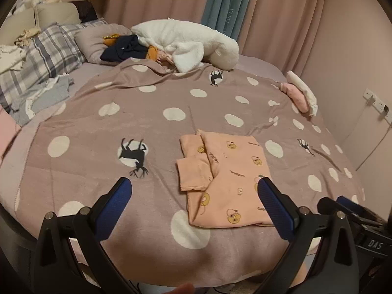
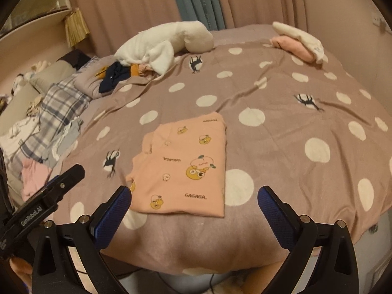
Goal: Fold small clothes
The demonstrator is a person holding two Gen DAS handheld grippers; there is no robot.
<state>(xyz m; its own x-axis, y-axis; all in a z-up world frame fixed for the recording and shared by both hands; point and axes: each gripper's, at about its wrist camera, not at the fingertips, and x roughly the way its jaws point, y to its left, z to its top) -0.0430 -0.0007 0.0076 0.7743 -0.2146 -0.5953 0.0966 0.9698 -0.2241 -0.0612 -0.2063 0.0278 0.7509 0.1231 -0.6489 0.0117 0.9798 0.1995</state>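
Pink curtains (image 1: 281,12) hang behind the bed, and a blue towel (image 1: 225,2) hangs in front of them. Your bed is covered with a big purple blanket (image 1: 147,127) that has white dots and little black deer on it.

Your pink shirt (image 2: 186,164) with the yellow bears lies flat on the blanket, near the front edge. It is partly folded, with one sleeve laid over on its left side. You can read "GAGAGA" on it.

Your left gripper (image 1: 194,191) floats above the blanket with its blue fingers (image 1: 115,201) wide apart, holding nothing. One finger is over the shirt's right side. Your right gripper (image 2: 194,197) is also spread wide and holds nothing, just in front of the shirt's near edge.

Far back, a fluffy white blanket (image 1: 191,41) sits in a heap next to a dark blue cloth (image 1: 125,49). Checked pillows (image 1: 44,56) lie on the left. At the far right edge of the bed, a pink cloth (image 2: 294,45) lies under a white one.
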